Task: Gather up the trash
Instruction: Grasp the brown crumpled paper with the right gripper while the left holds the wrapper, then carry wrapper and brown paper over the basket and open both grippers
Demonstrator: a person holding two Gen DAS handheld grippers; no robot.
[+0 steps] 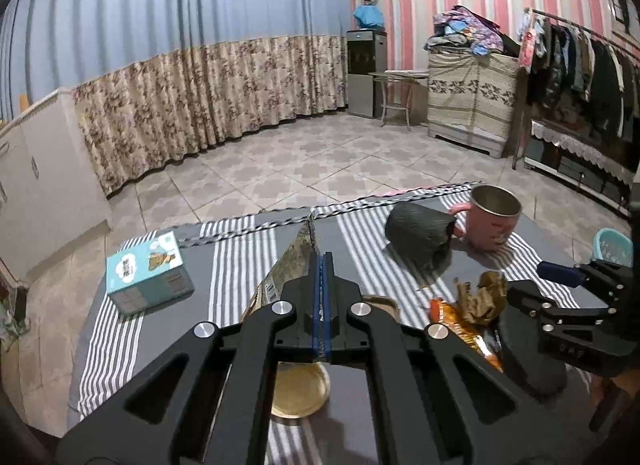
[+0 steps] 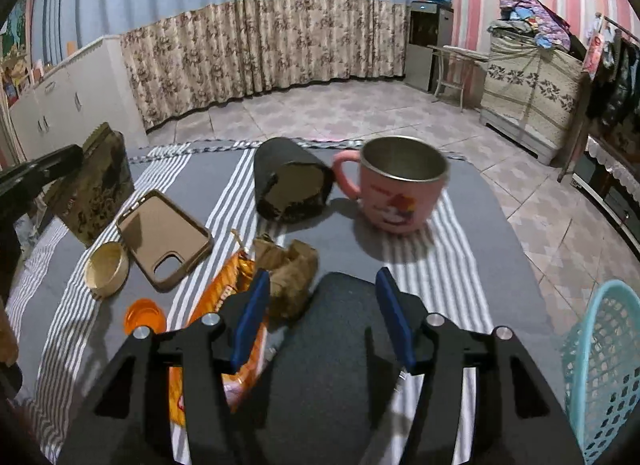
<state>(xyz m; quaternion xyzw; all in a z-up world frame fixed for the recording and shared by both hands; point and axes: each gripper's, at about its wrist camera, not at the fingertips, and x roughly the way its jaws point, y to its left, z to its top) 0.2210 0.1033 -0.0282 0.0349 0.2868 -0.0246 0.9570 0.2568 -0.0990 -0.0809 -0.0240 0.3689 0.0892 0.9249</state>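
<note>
My left gripper [image 1: 323, 265] is shut on a flattened brown-gold printed carton [image 1: 296, 261], held upright above the striped tablecloth [image 1: 240, 249]; the same carton [image 2: 96, 185] shows at the left of the right wrist view. My right gripper [image 2: 323, 301] is open, and its blue pads [image 2: 256, 305] press on nothing. It hovers over a dark grey rounded pad [image 2: 340, 329]. Just left of it lie crumpled brown paper [image 2: 292, 277] and an orange snack wrapper [image 2: 224, 305]. An orange cap [image 2: 145, 319] lies further left.
A pink mug [image 2: 400, 189] and a black rolled thing [image 2: 290, 185] stand at the far side. A brown phone case [image 2: 164, 239] and a gold round tin [image 2: 106, 269] lie on the left, with a tissue box [image 1: 146, 273] beyond. A teal basket [image 2: 604, 365] sits off the table's right edge.
</note>
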